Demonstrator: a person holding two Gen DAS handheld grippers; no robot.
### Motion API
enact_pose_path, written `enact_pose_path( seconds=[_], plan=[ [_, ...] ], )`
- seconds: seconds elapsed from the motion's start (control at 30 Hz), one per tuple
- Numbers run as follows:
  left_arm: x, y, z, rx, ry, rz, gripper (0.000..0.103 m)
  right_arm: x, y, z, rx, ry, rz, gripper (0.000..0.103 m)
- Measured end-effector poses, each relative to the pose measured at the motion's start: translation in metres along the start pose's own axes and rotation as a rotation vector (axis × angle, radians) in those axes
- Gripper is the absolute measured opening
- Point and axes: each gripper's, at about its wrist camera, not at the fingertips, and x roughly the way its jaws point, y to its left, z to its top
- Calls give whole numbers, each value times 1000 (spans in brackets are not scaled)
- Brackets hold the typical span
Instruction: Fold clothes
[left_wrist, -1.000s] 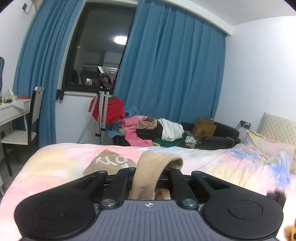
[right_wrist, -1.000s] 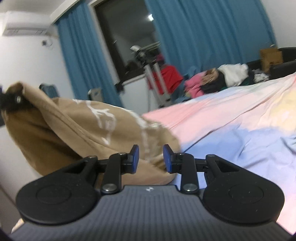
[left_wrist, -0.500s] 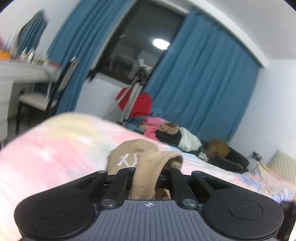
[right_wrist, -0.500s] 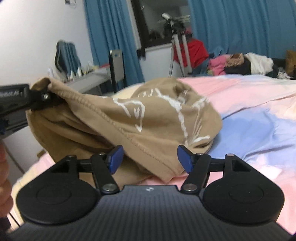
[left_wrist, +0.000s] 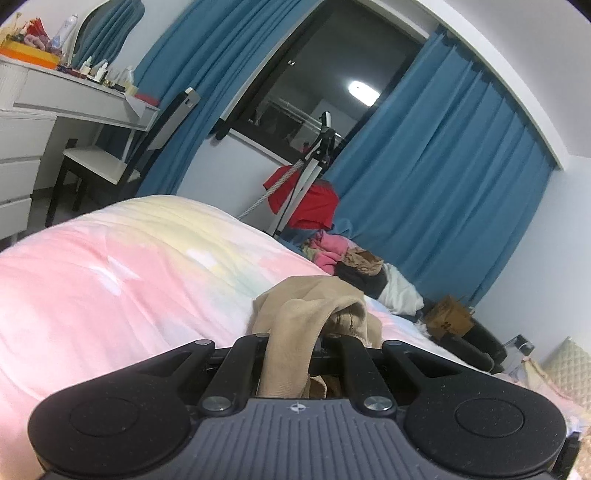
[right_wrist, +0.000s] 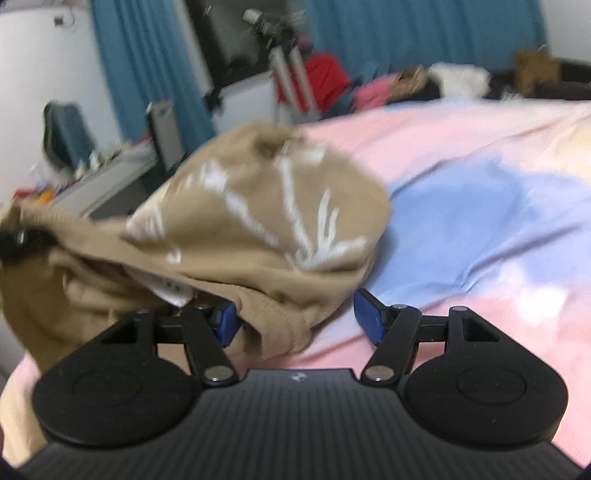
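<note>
A tan garment with white print (right_wrist: 258, 214) hangs bunched just above the pastel bedspread (right_wrist: 480, 206). My left gripper (left_wrist: 295, 338) is shut on a folded edge of the garment (left_wrist: 310, 306), which drapes over and between its fingers. In the right wrist view that same gripper (right_wrist: 14, 240) shows at the far left, pinching the cloth. My right gripper (right_wrist: 297, 317) stands open with its blue pads wide apart. The garment's ribbed hem sags between them, close to the left pad, and is not pressed.
Past the far end of the bed (left_wrist: 110, 288) lie a clothes pile (left_wrist: 354, 258), a tripod (left_wrist: 306, 173) with a red garment (left_wrist: 314, 203) and a cardboard box (left_wrist: 447, 317). A white desk (left_wrist: 55, 96) and a chair (left_wrist: 110, 162) stand left. A pillow (left_wrist: 565, 362) lies right.
My right jaws have opened from nearly shut to wide, and the garment's hem now sags between them. My left gripper has rolled and sunk toward the bed, still holding the cloth.
</note>
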Motion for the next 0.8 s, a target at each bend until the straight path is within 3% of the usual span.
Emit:
enact_pose_path(
  seconds=[0.13, 0.2, 0.3, 0.37, 0.5, 0.63, 0.8],
  plan=[
    [-13, -2, 4, -51, -31, -88, 6, -31, 11, 11, -61, -225, -64, 67],
    [-25, -9, 6, -54, -61, -136, 6, -38, 8, 13, -52, -232, -57, 68],
    [-43, -24, 8, -21, -98, -194, 6, -16, 3, 11, -47, -65, -63, 68],
    [-51, -34, 5, 35, -125, -185, 6, 5, 3, 4, -34, 77, -45, 66],
    [-50, -41, 1, 39, -112, -157, 6, 18, -9, -1, 8, 119, -76, 66],
    [-53, -42, 2, 16, -124, -143, 6, -14, -14, 16, 15, -86, -205, 66],
    [-69, -51, 6, 5, -159, -238, 6, -81, -10, 43, -25, -451, -323, 67]
  ],
)
